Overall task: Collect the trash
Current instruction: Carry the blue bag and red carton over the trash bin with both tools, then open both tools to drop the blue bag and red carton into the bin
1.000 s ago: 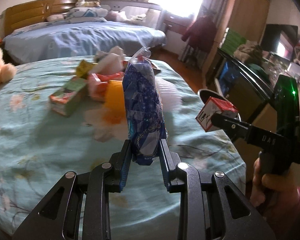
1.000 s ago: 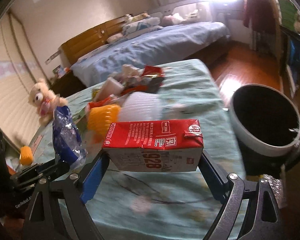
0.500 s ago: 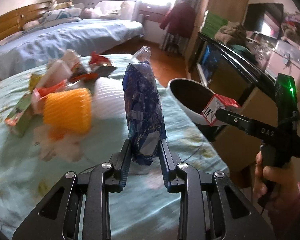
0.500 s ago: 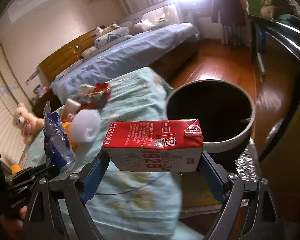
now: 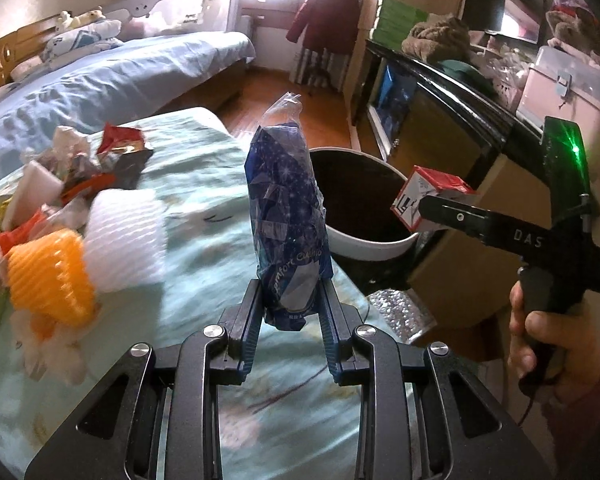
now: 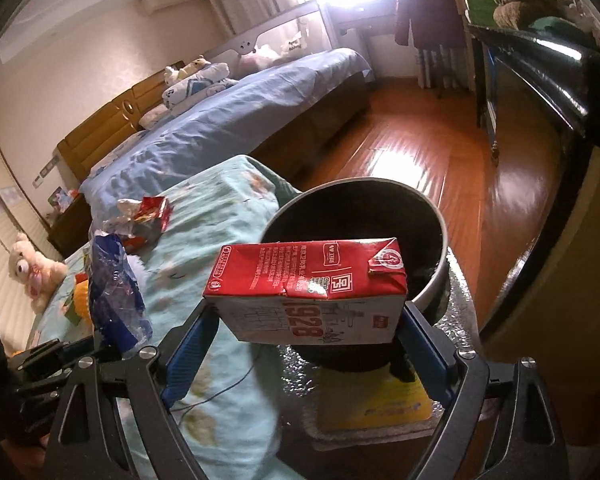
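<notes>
The bin mouth gapes unobstructed at twelve o'clock beyond the carton. A black cabinet crowds three o'clock; the bed edge presses at nine. Litter clutters ten o'clock.

The far rim of the bin is partly hidden behind the red carton, the trash pile at nine o'clock is blurred, and the hand is cut off at four o'clock.
</notes>
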`<act>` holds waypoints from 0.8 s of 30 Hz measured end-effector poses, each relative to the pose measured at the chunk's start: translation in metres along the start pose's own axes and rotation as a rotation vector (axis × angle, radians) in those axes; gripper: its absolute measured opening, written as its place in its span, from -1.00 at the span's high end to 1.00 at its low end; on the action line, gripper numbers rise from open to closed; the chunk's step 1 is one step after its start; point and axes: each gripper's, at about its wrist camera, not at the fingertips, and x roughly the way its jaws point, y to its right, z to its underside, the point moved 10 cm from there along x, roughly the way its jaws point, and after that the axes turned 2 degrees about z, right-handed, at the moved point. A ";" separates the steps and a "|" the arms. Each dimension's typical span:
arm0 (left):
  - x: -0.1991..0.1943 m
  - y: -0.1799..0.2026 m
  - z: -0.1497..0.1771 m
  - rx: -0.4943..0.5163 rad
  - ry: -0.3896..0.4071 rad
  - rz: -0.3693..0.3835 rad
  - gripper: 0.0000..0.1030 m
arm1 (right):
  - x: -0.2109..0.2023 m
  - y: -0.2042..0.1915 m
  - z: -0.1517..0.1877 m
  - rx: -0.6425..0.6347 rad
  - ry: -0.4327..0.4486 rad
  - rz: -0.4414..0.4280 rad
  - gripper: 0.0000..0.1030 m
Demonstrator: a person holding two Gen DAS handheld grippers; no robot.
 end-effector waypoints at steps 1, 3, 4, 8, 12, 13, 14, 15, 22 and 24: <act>0.004 0.002 -0.002 0.003 -0.003 0.002 0.50 | 0.002 0.003 -0.001 0.004 -0.002 0.001 -0.75; 0.012 0.008 -0.007 0.012 -0.013 0.008 0.50 | 0.008 0.010 -0.003 0.014 -0.009 0.003 -0.75; 0.017 0.010 -0.010 0.017 -0.018 0.010 0.50 | 0.010 0.012 -0.004 0.019 -0.012 0.003 -0.75; 0.032 0.019 -0.020 0.034 -0.035 0.014 0.50 | 0.020 0.023 -0.010 0.030 -0.027 0.005 -0.75; 0.050 0.024 -0.030 0.030 -0.057 0.033 0.49 | 0.029 0.030 -0.016 0.032 -0.041 0.011 -0.75; 0.055 0.025 -0.032 0.028 -0.064 0.037 0.49 | 0.032 0.033 -0.017 0.036 -0.048 0.012 -0.75; 0.059 0.026 -0.034 0.028 -0.070 0.039 0.49 | 0.033 0.034 -0.018 0.037 -0.051 0.011 -0.75; 0.062 0.027 -0.035 0.029 -0.076 0.041 0.49 | 0.036 0.037 -0.018 0.039 -0.055 0.013 -0.75; 0.083 0.037 -0.045 0.042 -0.105 0.051 0.47 | 0.046 0.046 -0.022 0.062 -0.077 0.009 -0.75; 0.088 0.038 -0.046 0.041 -0.112 0.055 0.47 | 0.048 0.047 -0.024 0.061 -0.082 0.010 -0.75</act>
